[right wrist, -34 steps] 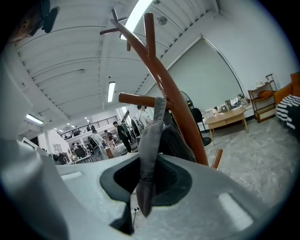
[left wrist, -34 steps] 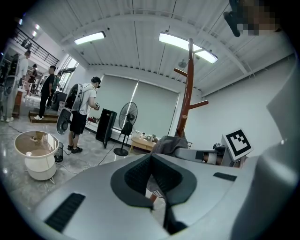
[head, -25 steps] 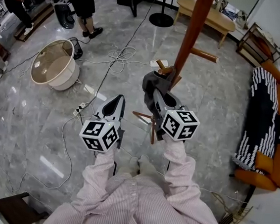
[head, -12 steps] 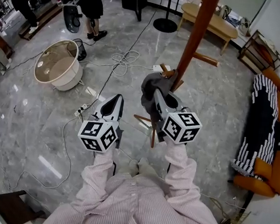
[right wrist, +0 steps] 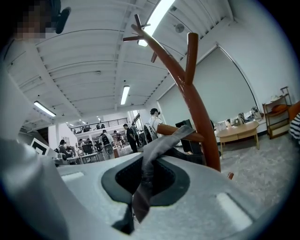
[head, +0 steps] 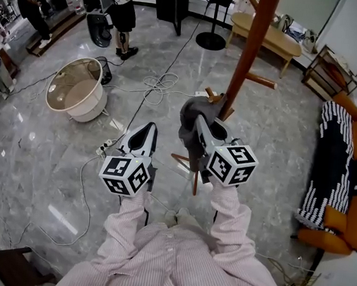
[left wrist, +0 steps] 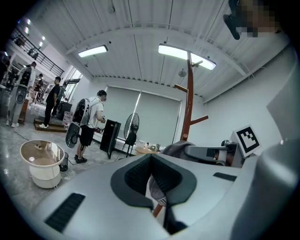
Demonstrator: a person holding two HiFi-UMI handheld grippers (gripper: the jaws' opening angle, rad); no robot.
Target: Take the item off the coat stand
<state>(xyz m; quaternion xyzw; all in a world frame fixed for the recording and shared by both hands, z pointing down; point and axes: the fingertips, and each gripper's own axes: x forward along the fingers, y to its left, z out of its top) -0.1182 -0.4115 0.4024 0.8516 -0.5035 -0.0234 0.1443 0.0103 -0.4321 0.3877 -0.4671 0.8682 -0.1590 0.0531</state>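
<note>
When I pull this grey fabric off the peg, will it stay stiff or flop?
Probably floppy: the grey fabric item drapes over the peg and folds into a creased strip where the right gripper pinches it. It looks thin, so likely light. It may drag or catch on the peg's end.

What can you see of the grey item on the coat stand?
The grey item looks like soft, dull fabric, limp and creased. Part of it is draped over a short wooden peg of the brown coat stand; from there a narrow strip runs down into the right gripper, whose jaws are shut on it. The head view shows it as a dark grey bundle beside the pole. What garment it is cannot be told.
</note>
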